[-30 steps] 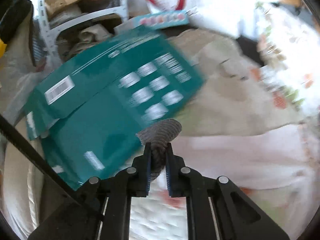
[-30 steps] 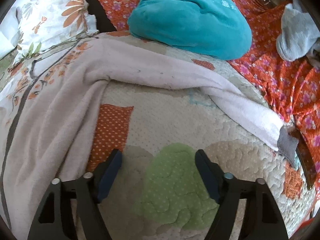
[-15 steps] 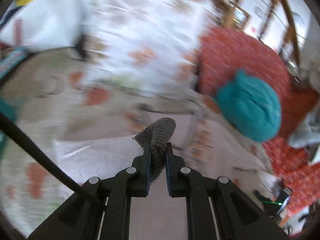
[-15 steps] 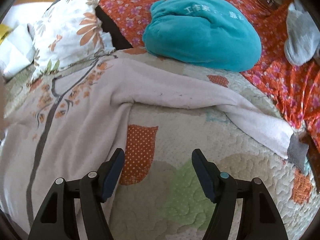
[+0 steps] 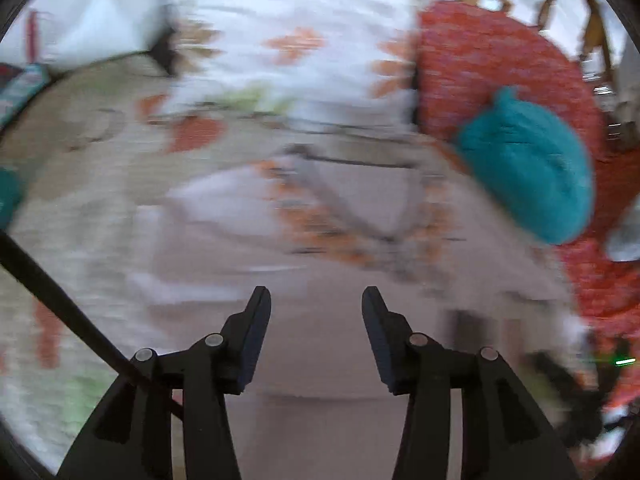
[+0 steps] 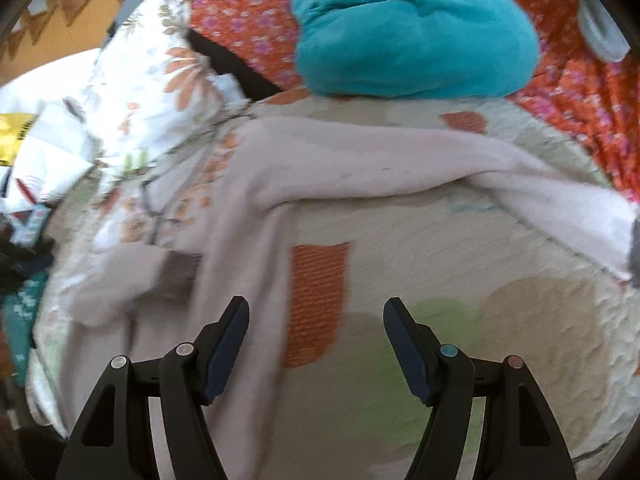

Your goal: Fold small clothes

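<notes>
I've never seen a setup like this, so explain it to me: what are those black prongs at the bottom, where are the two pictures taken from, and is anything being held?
The prongs are two-finger grippers that a person holds, one in each hand. Each carries a camera looking forward along its fingers, so one picture is from the left gripper, the other from the right gripper. Both are open and hold nothing. Below them lies a pale garment spread over a patchwork quilt, with a teal bundle and a floral pillow behind. The left picture is blurred.
</notes>
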